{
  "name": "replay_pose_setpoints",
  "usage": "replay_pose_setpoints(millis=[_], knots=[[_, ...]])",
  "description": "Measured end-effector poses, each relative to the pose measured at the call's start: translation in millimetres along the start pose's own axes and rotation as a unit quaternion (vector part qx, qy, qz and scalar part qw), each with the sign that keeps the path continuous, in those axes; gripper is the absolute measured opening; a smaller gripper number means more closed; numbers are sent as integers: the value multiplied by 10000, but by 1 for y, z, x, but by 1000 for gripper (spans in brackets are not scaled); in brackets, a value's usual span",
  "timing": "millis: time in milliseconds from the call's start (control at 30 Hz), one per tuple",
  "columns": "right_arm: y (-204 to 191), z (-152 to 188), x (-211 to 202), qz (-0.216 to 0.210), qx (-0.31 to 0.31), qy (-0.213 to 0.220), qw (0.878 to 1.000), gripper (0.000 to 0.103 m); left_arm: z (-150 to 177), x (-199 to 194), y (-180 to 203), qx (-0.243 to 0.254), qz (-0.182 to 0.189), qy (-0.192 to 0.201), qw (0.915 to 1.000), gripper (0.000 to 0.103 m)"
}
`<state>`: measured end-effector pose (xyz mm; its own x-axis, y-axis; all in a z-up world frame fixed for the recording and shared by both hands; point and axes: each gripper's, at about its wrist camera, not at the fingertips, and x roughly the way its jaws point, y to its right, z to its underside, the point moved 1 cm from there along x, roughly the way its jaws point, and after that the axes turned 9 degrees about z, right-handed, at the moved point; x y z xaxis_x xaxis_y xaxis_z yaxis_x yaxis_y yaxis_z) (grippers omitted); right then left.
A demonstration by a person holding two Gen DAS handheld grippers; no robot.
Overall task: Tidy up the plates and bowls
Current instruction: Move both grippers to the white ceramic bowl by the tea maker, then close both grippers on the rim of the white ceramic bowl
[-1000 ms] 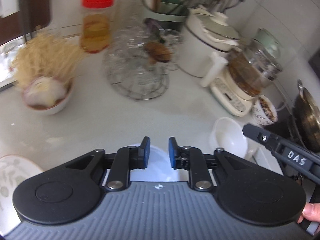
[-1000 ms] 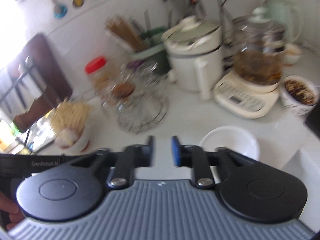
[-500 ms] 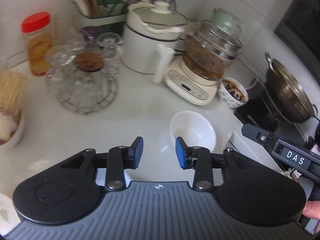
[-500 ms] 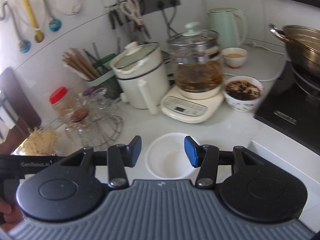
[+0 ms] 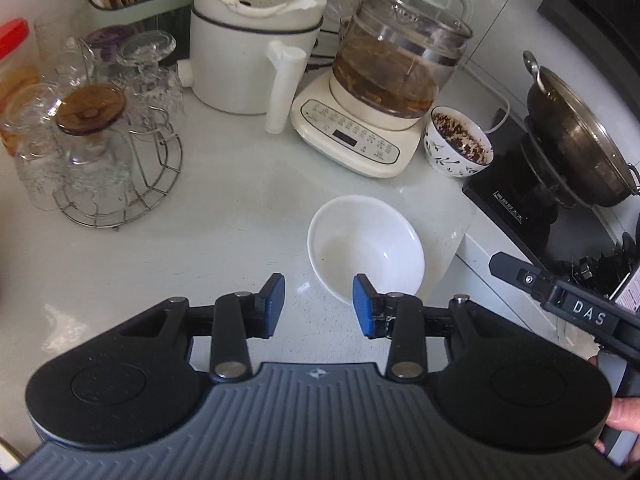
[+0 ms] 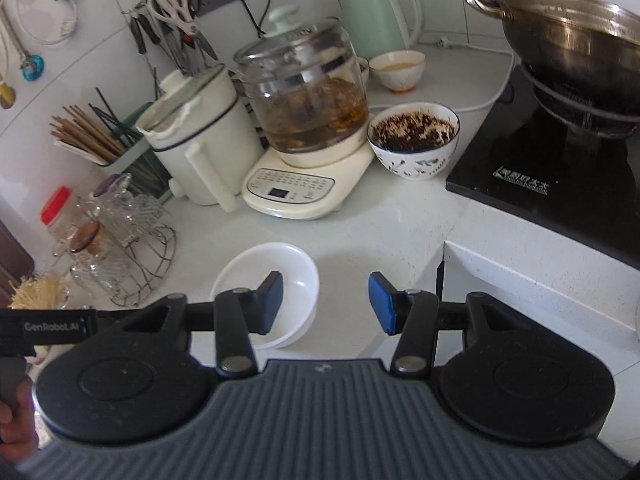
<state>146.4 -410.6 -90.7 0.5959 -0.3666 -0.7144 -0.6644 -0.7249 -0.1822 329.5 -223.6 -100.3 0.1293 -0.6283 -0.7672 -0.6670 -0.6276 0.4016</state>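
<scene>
Now both claws have swung right from the glass rack: the left gripper (image 5: 319, 305), jaws just widened and apart, and the right gripper (image 6: 326, 303), apart too, flank the empty white bowl (image 5: 366, 245) near the counter's edge, likely the next pickup.

One plain white bowl (image 5: 366, 246) sits upright and empty on the pale table (image 5: 224, 216), close to the table's edge, just in front of the patterned bowl (image 5: 458, 142) that is full of dark, crumbly bits
</scene>
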Motion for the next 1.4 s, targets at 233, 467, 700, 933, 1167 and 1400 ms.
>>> replay_pose_setpoints(millis=[233, 467, 700, 933, 1167, 1400], knots=[[8, -3, 23, -98, 163, -80, 9998, 80, -7, 23, -4, -169, 49, -214, 9996, 56], [11, -4, 58, -361, 238, -479, 9979, 80, -17, 43, -10, -359, 74, -162, 9992, 56], [12, 1, 77, -498, 332, -805, 9950, 78, -21, 64, -16, -755, 309, -195, 9965, 56], [15, 4, 94, -608, 460, -1056, 9915, 67, -19, 85, -19, -809, 184, -419, 9957, 55], [15, 5, 108, -766, 444, -1251, 9882, 59, -19, 94, -24, -945, 122, -522, 9941, 48], [13, 8, 116, -844, 510, -1475, 9841, 41, -17, 98, -29, -1048, 101, -613, 9925, 35]])
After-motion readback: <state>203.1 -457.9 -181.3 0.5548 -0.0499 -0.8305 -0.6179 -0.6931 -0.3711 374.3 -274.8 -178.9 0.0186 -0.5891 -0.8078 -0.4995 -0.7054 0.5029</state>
